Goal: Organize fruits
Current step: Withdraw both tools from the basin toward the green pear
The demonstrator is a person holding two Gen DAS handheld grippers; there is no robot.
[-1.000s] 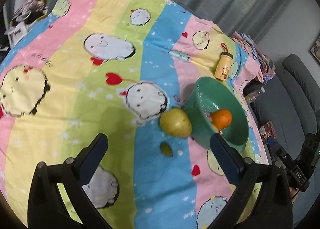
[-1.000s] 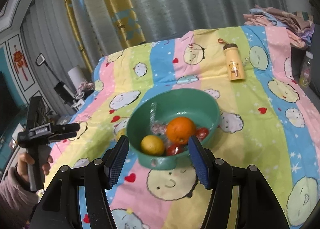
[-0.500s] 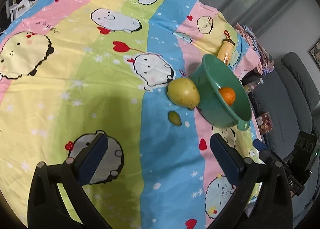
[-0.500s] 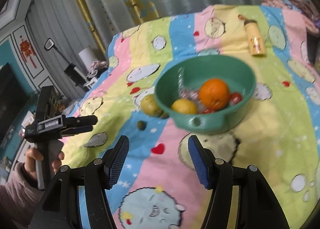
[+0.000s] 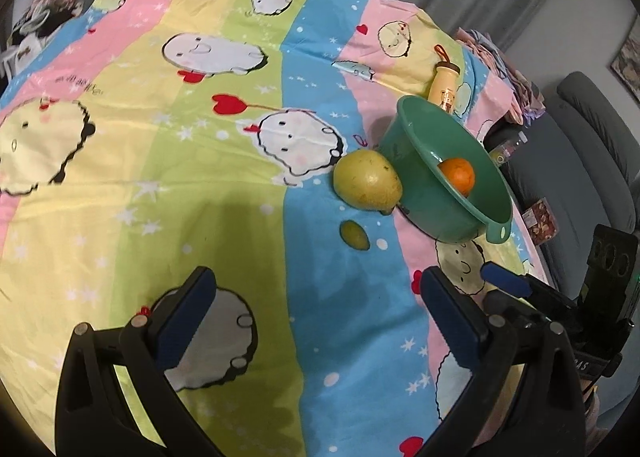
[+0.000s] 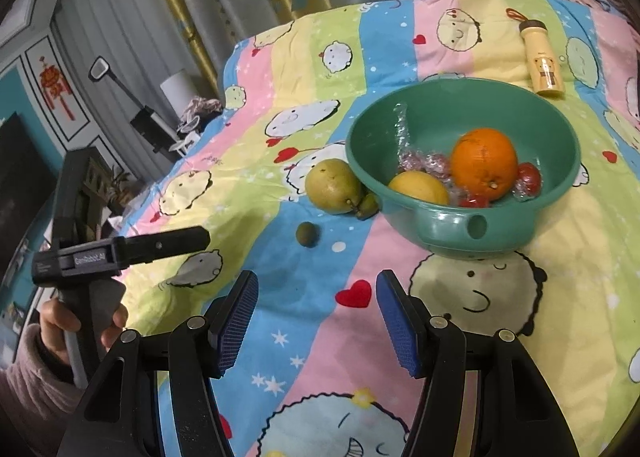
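**Pear and lime outside the bowl, both grippers empty**

The left gripper [image 5: 316,297] hovers above the cartoon bedsheet [image 5: 200,177], fingers spread wide, holding nothing. Ahead lies a small green lime [image 6: 307,233], then the yellow-green pear [image 6: 333,186] touching the green bowl [image 6: 452,233], which holds a lemon [image 6: 418,187], an orange [image 6: 484,164] and wrapped red fruits. The right gripper [image 6: 316,317] is likewise wide open and empty. A yellow bottle [image 6: 542,61] lies beyond the bowl.

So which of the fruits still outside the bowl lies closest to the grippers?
The small dark green fruit, alone on the blue stripe. The pear lies farther back, against the green bowl.
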